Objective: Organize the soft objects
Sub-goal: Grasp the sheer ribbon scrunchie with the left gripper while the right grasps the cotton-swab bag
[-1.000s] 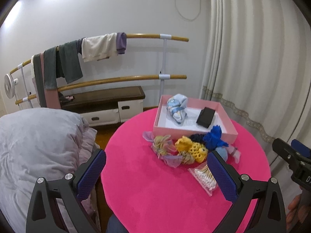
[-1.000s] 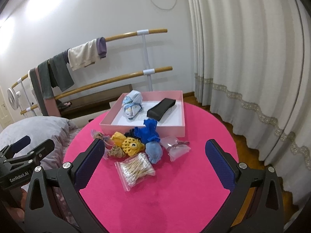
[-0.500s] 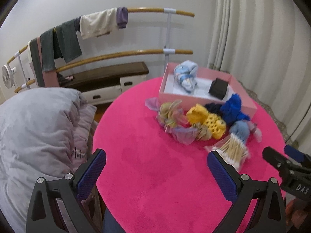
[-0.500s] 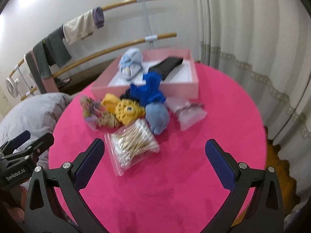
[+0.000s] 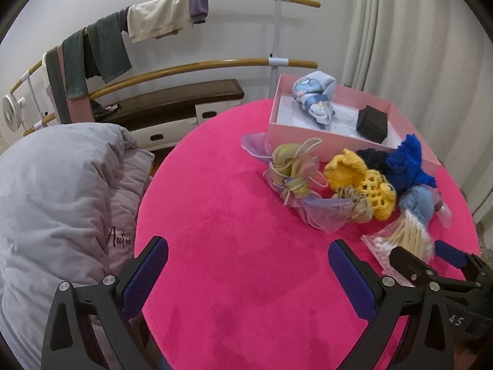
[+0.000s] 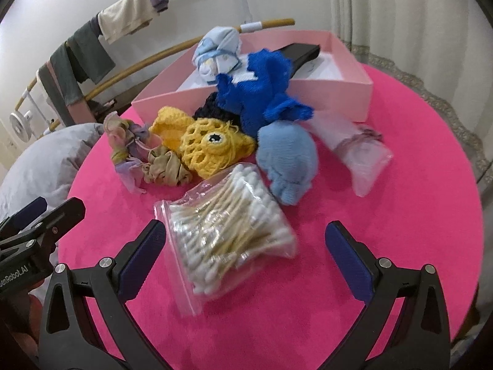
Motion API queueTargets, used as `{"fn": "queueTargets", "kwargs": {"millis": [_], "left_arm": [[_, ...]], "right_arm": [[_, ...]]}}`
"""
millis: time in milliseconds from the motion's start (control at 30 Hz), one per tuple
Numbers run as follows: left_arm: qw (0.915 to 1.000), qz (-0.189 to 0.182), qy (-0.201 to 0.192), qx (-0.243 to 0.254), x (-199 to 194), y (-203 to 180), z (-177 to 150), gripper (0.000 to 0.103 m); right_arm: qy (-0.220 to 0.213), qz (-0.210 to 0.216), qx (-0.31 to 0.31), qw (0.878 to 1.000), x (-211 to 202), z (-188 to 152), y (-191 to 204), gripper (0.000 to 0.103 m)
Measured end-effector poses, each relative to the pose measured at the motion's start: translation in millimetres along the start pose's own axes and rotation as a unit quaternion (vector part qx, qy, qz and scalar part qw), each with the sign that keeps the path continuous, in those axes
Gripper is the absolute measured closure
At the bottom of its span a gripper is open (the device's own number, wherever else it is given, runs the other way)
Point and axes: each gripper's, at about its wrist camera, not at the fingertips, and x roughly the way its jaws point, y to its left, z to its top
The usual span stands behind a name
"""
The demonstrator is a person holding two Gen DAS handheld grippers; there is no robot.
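Two claws, both spread wide with nothing between the pads. The right claw (image 6: 243, 256) hangs low right over the bag of cotton swabs (image 6: 229, 228), which lies on the pink bench (image 6: 400, 215) near its front edge, long axis slanting from front-left to back-right between the fingers. So the right hand is clearly the nearer one; the left claw (image 5: 246, 271) sits over bare bench toward the left edge, well apart from the pile.

Behind the bag it's crowded: the light blue sock ball (image 6: 288, 160) touches the bag's far corner, the yellow crochet piece (image 6: 212, 148) and a beige scrunchie (image 6: 163, 166) sit just beside its back-left side, with the royal blue knit (image 6: 258, 95) leaning on the pink box (image 6: 339, 92) at the back edge. A second, clear bag (image 6: 360, 157) lies off to the right, contents too blurry to name. My guess: closing down here risks pinching that sock ball along with the bag.
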Motion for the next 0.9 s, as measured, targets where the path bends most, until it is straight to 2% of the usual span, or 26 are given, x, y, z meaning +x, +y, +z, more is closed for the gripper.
{"fn": "queueTargets", "kwargs": {"millis": [67, 200, 300, 533, 667, 733, 767, 833, 867, 900], "left_arm": [[1.0, 0.001, 0.003, 0.0, 9.7, 0.8, 2.5, 0.0], [1.0, 0.0, 0.009, -0.003, 24.6, 0.4, 7.0, 0.0], [0.9999, -0.005, 0.012, -0.004, 35.3, -1.6, 11.1, 0.0], [0.9997, -0.015, 0.006, -0.017, 55.8, -4.0, 24.8, 0.0], [0.9997, 0.003, -0.007, -0.021, 69.2, -9.2, 34.6, 0.0], [0.9997, 0.008, -0.006, -0.022, 82.4, -12.7, 40.0, 0.003], [0.9997, 0.008, -0.004, -0.023, 88.3, -14.7, 41.8, 0.007], [0.9997, -0.002, 0.008, -0.024, 104.1, -17.5, 44.1, 0.023], [0.9993, -0.015, 0.02, -0.026, 112.5, -18.3, 45.1, 0.04], [0.9987, -0.03, 0.029, -0.028, 118.1, -19.5, 45.3, 0.046]], "right_arm": [[0.002, -0.002, -0.006, 1.0, 5.7, 0.5, 2.6, 0.001], [-0.003, -0.015, -0.039, 0.999, 10.4, 2.4, 12.1, 0.026], [-0.004, -0.015, -0.053, 0.998, 8.5, 3.4, 13.9, 0.034], [-0.003, -0.008, -0.048, 0.999, 5.2, 5.9, 4.1, 0.036], [0.0, -0.007, -0.052, 0.999, 7.7, 9.6, 2.8, 0.035], [0.0, -0.008, -0.053, 0.999, 8.6, 10.6, 4.2, 0.035], [0.0, -0.008, -0.053, 0.999, 8.6, 10.5, 4.5, 0.035], [0.001, -0.006, -0.053, 0.999, 8.2, 10.6, 3.8, 0.036], [0.001, -0.005, -0.052, 0.999, 8.2, 10.6, 3.4, 0.036], [0.001, -0.004, -0.051, 0.999, 7.9, 10.7, 3.2, 0.036]]}}
